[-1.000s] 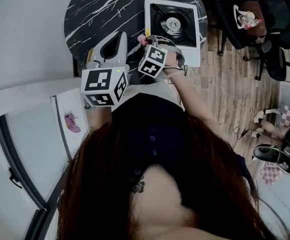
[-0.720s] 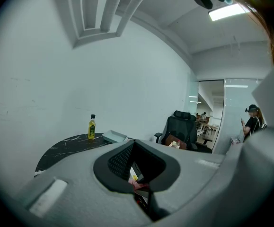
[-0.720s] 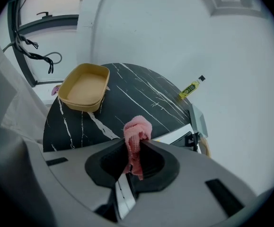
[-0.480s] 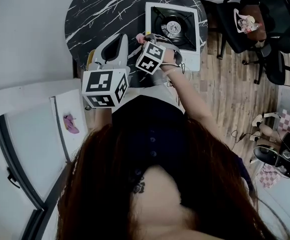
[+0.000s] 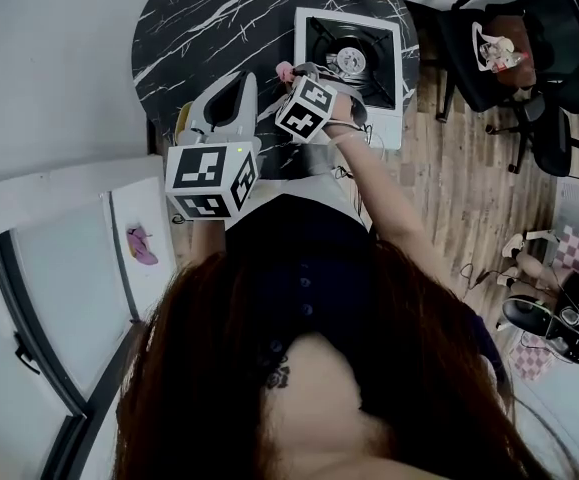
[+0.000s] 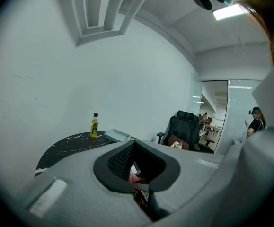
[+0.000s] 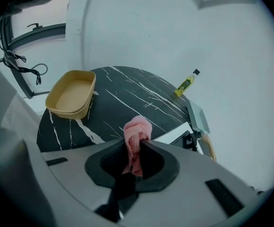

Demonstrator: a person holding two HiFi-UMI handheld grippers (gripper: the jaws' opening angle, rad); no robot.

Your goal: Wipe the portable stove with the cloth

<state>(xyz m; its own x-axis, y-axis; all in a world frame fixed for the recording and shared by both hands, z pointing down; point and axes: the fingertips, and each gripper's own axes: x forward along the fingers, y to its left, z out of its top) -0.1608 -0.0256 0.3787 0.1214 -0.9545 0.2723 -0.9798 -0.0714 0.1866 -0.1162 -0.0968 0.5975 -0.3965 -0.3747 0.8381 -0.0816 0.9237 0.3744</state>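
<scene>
1. Pink knitted cloth (image 7: 137,138) is pinched between the jaws of the right gripper (image 7: 137,145); a bunched end stands up past the jaw tips and a short end hangs behind them
2. In the head view, the right gripper (image 5: 291,76) holds the cloth (image 5: 285,71) over the black marble table (image 5: 199,28), just beside the left edge of the portable stove (image 5: 349,53); I cannot tell if the cloth touches the stove
3. The stove is white with a black burner part in the middle and sits on the far right part of the table; in the right gripper view only its corner (image 7: 190,138) shows, right of the cloth
4. The left gripper (image 5: 244,80) is left of the right one, near it, over the near part of the table
5. In the left gripper view, the jaws of the left gripper (image 6: 134,148) are narrow, closed together at the tips, and they hold nothing; some pink shows through the gap behind them
6. A yellow tub (image 7: 73,94) stands on the left side of the table (image 7: 127,93)
7. A small oil bottle (image 7: 186,83) stands upright at the far edge, and a grey tray (image 7: 198,117) lies near it
8. An office chair (image 5: 509,38) stands on the wooden floor, right of the table
</scene>
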